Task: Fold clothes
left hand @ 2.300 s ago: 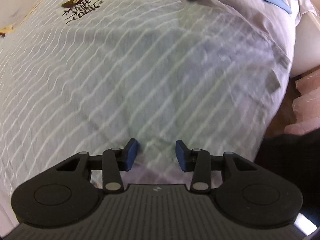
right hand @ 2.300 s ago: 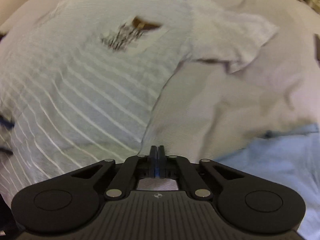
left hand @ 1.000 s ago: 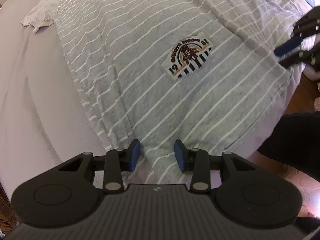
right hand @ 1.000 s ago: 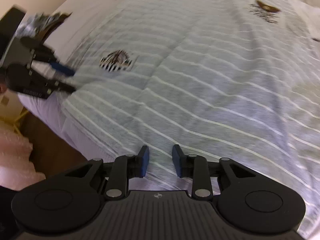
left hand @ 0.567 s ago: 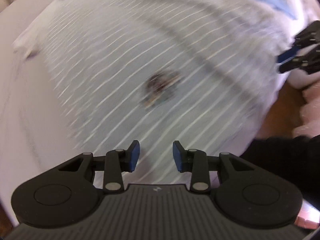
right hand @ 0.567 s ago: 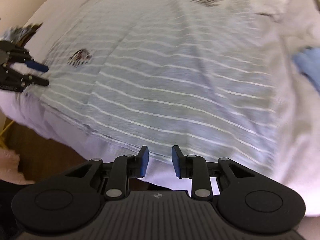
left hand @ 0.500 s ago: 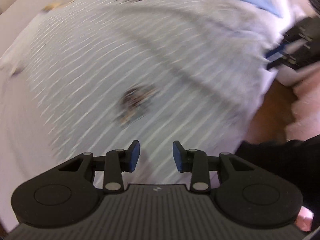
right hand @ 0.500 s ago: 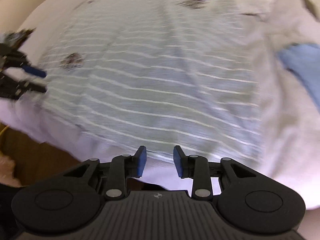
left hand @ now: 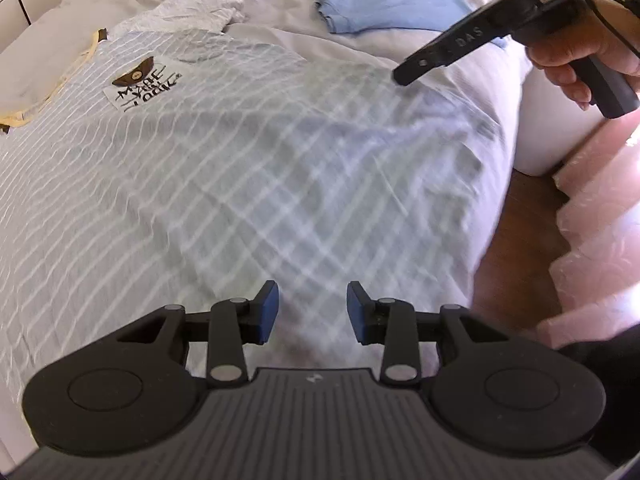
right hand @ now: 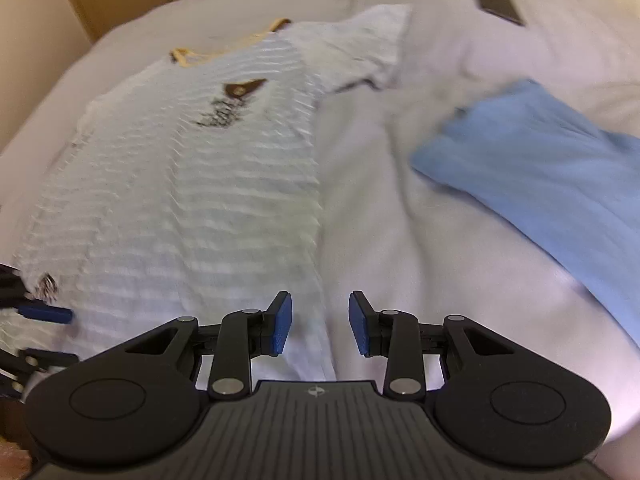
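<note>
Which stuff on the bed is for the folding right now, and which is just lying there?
For the folding:
- striped T-shirt, spread flat on the bed
- left gripper, jaws open, over the shirt's hem
- right gripper, jaws open, at the shirt's side edge

Just lying there:
- blue garment, off to the side
- dark flat thing, perhaps a phone
- white bedsheet

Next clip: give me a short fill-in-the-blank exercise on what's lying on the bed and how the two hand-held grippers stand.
1. The striped T-shirt has a collar trimmed in ____.
2. The folded garment beside it is coloured ____.
3. The left hand-held gripper has its jaws ____.
4. The right hand-held gripper holds ____.

Missing words: yellow; blue; open; nothing
</note>
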A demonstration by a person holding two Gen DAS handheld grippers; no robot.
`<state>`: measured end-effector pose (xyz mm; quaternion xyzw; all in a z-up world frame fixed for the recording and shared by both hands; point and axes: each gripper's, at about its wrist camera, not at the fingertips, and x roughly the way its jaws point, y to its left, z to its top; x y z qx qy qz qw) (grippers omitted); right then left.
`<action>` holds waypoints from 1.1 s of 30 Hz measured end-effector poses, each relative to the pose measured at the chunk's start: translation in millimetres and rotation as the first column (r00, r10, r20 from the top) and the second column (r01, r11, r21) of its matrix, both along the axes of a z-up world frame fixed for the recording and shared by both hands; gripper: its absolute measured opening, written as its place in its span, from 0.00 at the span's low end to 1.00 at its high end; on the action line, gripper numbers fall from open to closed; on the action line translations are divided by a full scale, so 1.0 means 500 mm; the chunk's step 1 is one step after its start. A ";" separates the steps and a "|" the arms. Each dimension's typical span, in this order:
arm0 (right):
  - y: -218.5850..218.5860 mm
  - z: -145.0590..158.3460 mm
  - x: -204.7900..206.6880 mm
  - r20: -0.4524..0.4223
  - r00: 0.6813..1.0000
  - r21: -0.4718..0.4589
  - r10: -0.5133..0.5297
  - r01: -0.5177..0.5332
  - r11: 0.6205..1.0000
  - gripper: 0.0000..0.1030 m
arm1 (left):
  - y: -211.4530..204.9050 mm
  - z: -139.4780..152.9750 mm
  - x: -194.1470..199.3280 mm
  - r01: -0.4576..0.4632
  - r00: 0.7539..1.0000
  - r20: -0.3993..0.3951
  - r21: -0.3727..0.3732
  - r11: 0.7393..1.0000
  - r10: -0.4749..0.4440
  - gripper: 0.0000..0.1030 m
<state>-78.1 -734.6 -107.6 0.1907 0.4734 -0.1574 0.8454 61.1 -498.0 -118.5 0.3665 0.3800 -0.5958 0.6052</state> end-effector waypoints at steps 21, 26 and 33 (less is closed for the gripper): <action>-0.086 0.038 0.092 0.044 0.999 -0.077 0.000 0.003 0.997 0.31 | -0.101 0.028 0.062 -0.058 0.998 -0.018 -0.051 0.997 0.057 0.37; -0.110 0.007 0.198 0.081 0.996 -0.034 0.042 -0.040 0.999 0.42 | -0.168 0.008 0.116 -0.121 0.992 0.025 -0.092 0.988 0.124 0.37; -0.177 -0.068 0.282 0.044 0.999 0.077 0.029 -0.033 0.997 0.00 | -0.187 -0.048 0.135 -0.151 0.988 -0.004 -0.013 0.988 0.151 0.38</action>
